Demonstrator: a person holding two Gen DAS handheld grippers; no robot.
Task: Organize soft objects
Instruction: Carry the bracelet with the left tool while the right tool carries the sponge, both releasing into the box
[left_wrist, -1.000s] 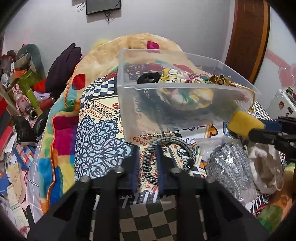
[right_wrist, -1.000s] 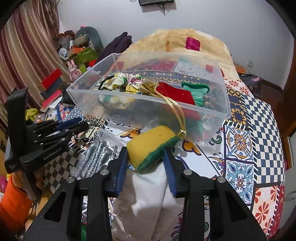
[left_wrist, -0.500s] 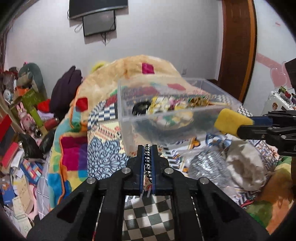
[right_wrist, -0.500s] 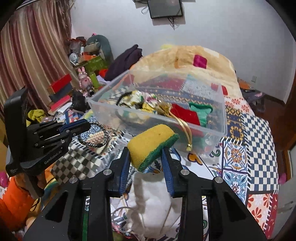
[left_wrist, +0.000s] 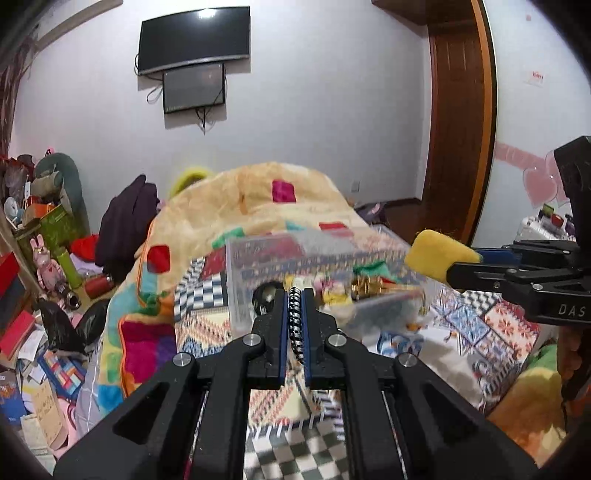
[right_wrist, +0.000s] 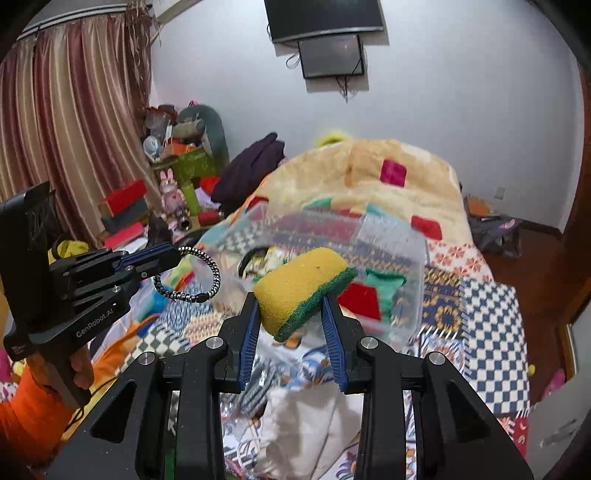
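Left gripper jaws are closed narrow on a black-and-white braided loop, held at lower centre of frame. Right gripper jaws clamp a yellow-green sponge at centre. Beyond both, a clear plastic bin sits on the patterned bed.

A black-and-white braided hair tie hangs as a loop from the closed tips of the left gripper, held in the air to the left of the bin. To its right, a yellow sponge with a green scouring layer sits tilted, pinched between the right gripper's blue pads. Beyond both, a clear plastic bin rests on the patterned bedspread, holding scrunchies and red and green cloth pieces.
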